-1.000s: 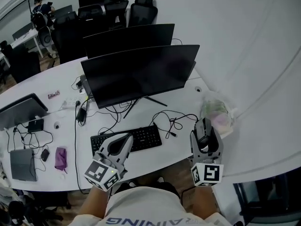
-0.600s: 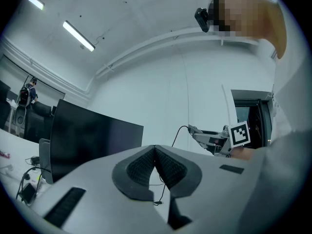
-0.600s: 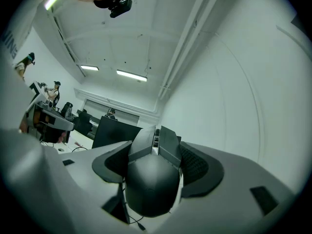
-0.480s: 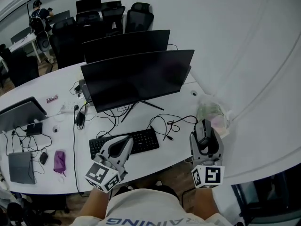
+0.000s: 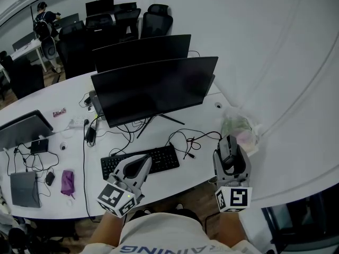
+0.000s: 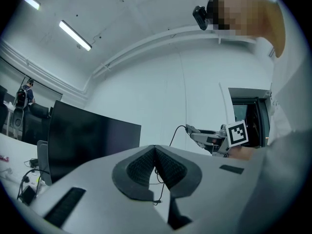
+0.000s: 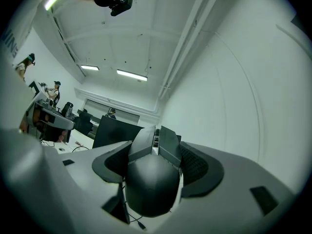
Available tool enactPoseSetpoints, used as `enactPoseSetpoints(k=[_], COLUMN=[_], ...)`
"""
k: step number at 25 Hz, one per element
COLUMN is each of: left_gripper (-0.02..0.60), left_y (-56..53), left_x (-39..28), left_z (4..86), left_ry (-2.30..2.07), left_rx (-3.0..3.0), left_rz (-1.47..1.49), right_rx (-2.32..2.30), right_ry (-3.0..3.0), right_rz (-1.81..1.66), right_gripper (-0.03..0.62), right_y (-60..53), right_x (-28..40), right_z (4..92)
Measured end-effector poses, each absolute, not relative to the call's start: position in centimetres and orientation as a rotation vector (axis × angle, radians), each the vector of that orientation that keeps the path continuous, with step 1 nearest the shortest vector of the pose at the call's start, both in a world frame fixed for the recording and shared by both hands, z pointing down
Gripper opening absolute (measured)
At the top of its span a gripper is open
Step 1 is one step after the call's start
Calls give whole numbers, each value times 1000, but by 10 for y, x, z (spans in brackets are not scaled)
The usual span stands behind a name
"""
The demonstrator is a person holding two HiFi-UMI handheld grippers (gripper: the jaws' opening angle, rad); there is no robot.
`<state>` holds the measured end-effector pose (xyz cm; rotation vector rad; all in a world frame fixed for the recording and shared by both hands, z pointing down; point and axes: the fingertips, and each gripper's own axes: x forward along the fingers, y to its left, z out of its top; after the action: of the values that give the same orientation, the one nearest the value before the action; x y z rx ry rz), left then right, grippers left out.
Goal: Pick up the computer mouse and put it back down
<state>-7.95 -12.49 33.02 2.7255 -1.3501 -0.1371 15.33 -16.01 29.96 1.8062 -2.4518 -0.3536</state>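
Observation:
A black computer mouse fills the space between the jaws of my right gripper, which is shut on it and tilted upward. In the head view the right gripper holds the mouse lifted over the desk's right end, with its cable trailing toward the keyboard. My left gripper hovers above the black keyboard, its jaws pressed together with nothing between them. In the left gripper view the left gripper points up at the wall and a monitor.
Two dark monitors stand at the middle of the white desk. A crumpled plastic bag lies at the desk's right end. A laptop, a purple pouch and cables sit at the left. Office chairs stand behind.
The view has shifted slightly, and both grippers keep almost the same place. The right gripper still holds the mouse off the desk.

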Motion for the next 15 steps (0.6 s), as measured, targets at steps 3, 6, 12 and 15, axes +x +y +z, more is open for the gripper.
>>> enactPoseSetpoints(k=[3,6,12,15], left_gripper=[5,5,5,5], left_y=[-124,-125,-126,-126], left_x=[-78,-78,-80,-80], left_z=[328,326,330,330], left_ry=[-1340,-1347,-1368,-1364], left_rx=[2737,2736,2706,2704], left_rz=[-166,-173,-175,-175], right_rx=[1806,1800,1785,1785], right_ry=[-2450,-2448,-2445,-2444], right_rz=[-351,-357,-365,-360], right_gripper=[310,310,310,310], right_y=[-160,-160,-161,-162], right_x=[155,156,157,156], right_z=[301,302,305,304])
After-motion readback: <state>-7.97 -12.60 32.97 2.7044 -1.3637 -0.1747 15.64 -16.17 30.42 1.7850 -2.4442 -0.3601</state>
